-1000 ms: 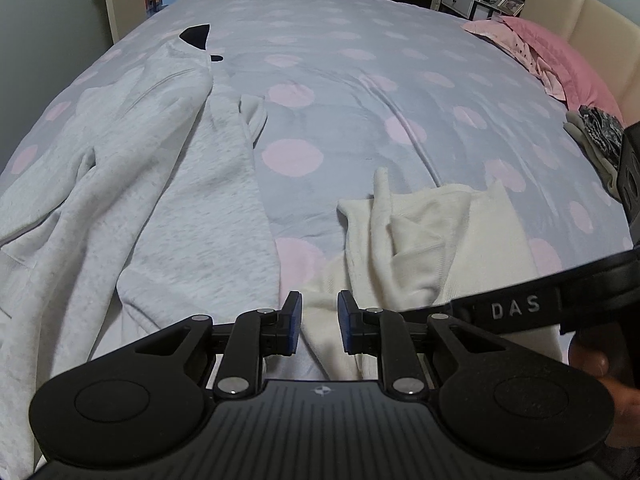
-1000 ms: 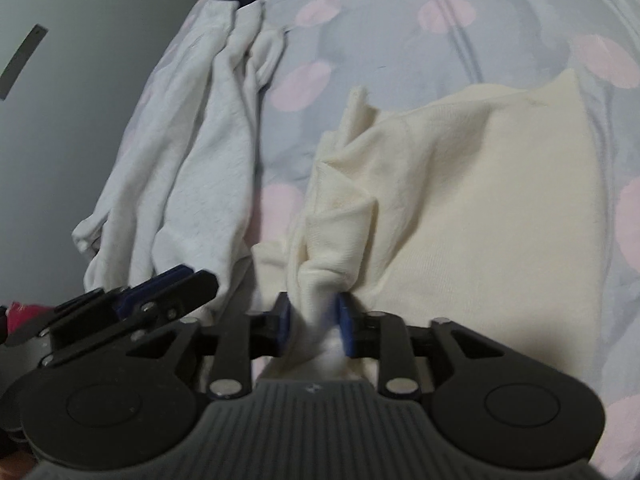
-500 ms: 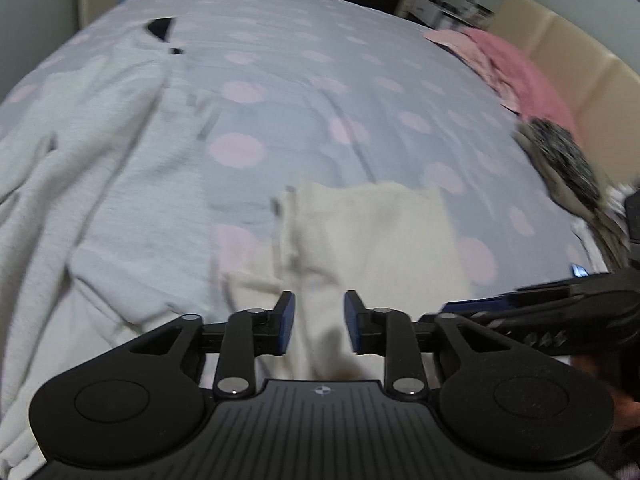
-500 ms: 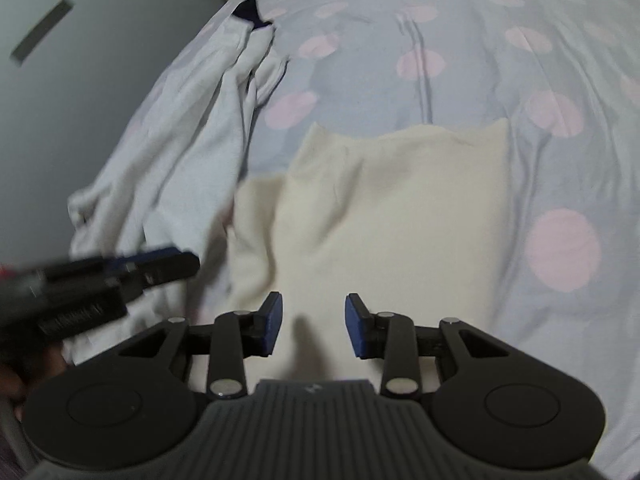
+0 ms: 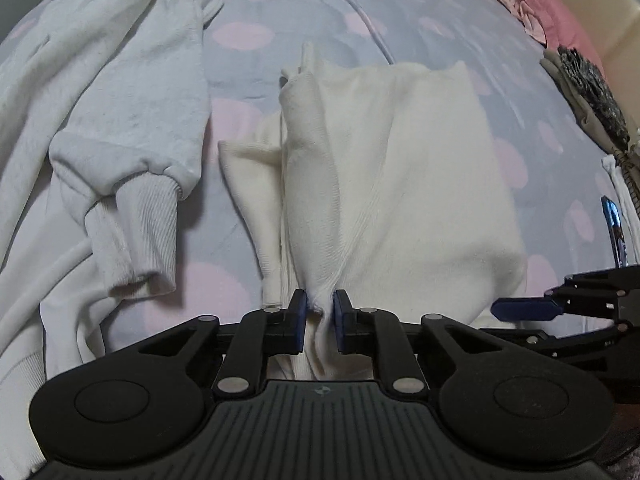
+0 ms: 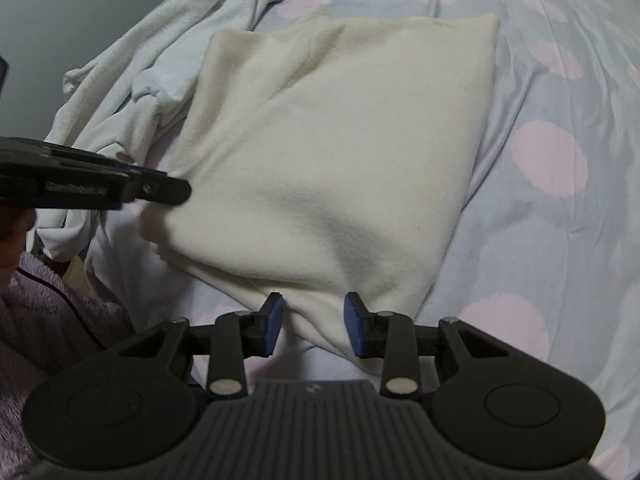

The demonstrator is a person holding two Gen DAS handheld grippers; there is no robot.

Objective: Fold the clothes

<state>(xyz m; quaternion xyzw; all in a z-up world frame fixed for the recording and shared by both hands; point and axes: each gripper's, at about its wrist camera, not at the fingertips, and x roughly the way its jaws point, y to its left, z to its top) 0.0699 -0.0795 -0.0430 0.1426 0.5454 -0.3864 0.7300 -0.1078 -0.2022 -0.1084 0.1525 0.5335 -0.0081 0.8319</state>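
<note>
At the centre of both views the cream garment (image 5: 400,168) lies folded on the polka-dot bed (image 5: 280,16). The left gripper (image 5: 320,312) has its jaws clamped on a bunched near edge of it. The right gripper (image 6: 314,322) holds its jaws apart (straddling the near corner). A grey sweatshirt (image 5: 120,92) sprawls at the left of the frame.

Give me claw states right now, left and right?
Left claw: closed, pinching the near edge of the cream garment.
Right claw: open, fingers astride the garment's near corner, nothing gripped.
</note>
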